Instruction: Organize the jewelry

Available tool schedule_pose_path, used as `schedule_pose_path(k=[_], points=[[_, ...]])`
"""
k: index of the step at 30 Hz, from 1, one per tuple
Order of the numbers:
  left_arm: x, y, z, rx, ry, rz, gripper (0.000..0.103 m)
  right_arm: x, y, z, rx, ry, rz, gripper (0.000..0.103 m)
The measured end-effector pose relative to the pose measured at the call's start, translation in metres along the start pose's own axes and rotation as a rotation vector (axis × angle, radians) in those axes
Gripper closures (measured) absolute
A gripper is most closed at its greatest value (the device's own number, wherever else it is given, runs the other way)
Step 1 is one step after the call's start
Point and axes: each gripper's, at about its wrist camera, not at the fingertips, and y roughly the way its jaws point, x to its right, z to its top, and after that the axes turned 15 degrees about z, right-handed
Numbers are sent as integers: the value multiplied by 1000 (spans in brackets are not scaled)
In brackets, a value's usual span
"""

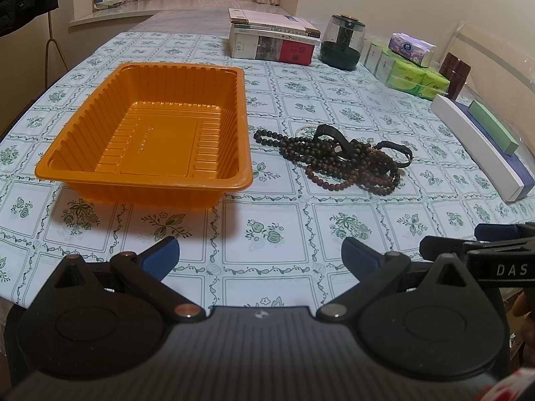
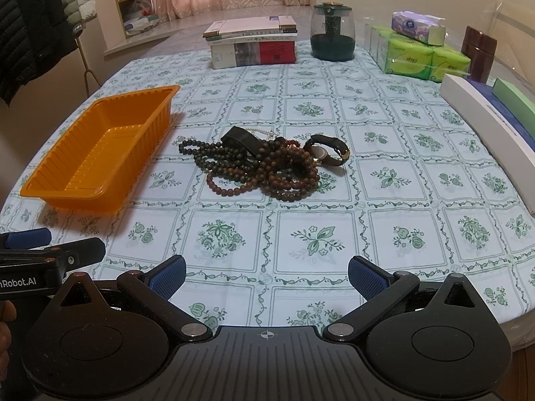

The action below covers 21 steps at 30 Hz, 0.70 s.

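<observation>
Both the left gripper (image 1: 259,250) and the right gripper (image 2: 265,275) hover with jaws spread and empty, well short of the jewelry pile (image 2: 264,163), which lies on the surface just right of the empty orange tray (image 1: 147,133). The bead strands (image 2: 234,180) loop through the watch (image 2: 329,150), so pinching one strand likely drags or spills the rest.

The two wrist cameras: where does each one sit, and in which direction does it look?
Left wrist view: sits on the open left gripper, low over the table, facing the empty orange ribbed plastic tray; the right gripper shows at its right edge.
Right wrist view: sits on the open right gripper, facing the pile of dark wooden bead strings and watches; the left gripper's tip and a hand show at left.
Shared: tray, pile, stacked books.
</observation>
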Motion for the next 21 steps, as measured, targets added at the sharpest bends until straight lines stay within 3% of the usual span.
schedule_pose_path(k=[13, 21], points=[[-4, -1, 3, 4, -21, -4, 1, -1, 1, 2, 7, -1, 0, 0], [-59, -6, 27, 71, -119, 46, 5, 1, 0, 8, 62, 12, 16, 1]])
